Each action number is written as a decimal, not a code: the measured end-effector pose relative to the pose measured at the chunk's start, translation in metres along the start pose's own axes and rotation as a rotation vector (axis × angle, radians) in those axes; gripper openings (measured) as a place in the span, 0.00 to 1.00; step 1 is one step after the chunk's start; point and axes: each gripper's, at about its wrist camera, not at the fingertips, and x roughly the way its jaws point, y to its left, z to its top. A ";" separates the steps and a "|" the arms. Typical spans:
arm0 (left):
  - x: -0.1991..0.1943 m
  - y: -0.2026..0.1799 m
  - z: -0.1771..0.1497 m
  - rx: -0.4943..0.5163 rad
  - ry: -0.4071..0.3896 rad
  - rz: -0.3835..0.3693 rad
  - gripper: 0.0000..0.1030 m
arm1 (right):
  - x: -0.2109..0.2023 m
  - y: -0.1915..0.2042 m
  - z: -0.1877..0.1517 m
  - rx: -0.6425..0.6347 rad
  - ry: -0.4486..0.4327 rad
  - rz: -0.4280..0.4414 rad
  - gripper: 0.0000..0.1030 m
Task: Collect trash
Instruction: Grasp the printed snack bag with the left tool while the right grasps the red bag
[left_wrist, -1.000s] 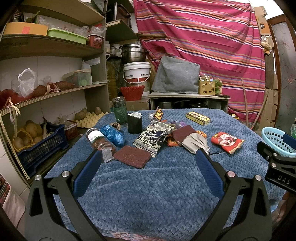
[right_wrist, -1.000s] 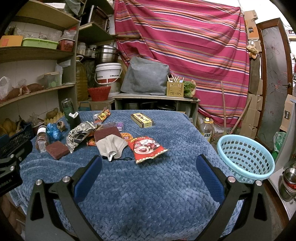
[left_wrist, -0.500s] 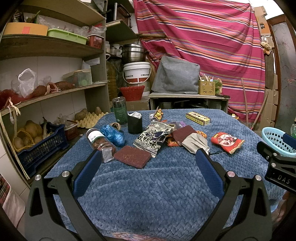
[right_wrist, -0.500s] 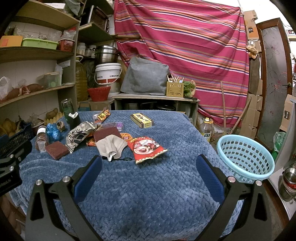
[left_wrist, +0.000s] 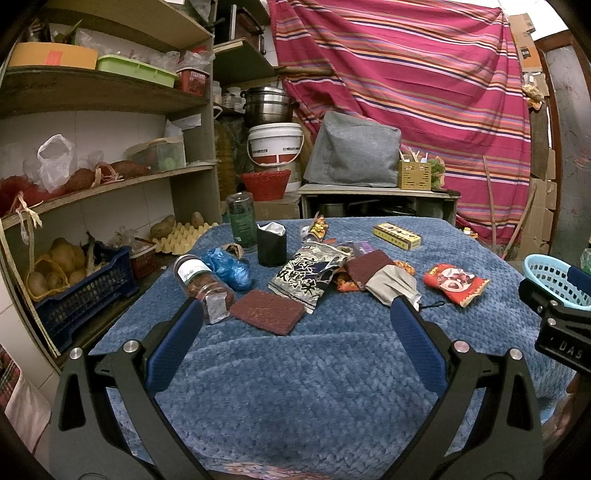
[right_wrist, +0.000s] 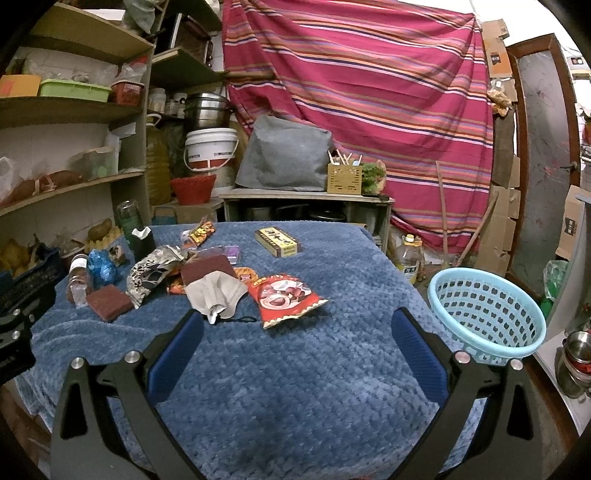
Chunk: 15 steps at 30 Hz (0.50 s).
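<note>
Both tongs wide, red wrapper (right_wrist: 284, 299) nr basket (right_wrist: 487, 314)

A blue blanket (right_wrist: 295, 387) covers the tabletop. Along its left side lie a jar (left_wrist: 201, 282), blue bag (left_wrist: 229, 267) and scrub pad (left_wrist: 267, 312). Wrappers (left_wrist: 306, 273), a cloth (right_wrist: 216, 293) and red packet (right_wrist: 282, 299) fill the middle; a box (right_wrist: 277, 242) lies toward the far edge.
</note>
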 end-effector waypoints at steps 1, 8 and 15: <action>-0.006 0.001 0.001 0.000 0.000 0.002 0.95 | 0.001 -0.001 -0.001 0.001 -0.001 -0.002 0.96; 0.005 0.004 0.002 -0.009 0.028 0.010 0.95 | 0.017 -0.011 0.008 0.010 0.009 -0.022 0.96; 0.025 0.005 0.017 -0.017 0.055 0.007 0.95 | 0.045 -0.016 0.023 0.021 0.053 0.003 0.96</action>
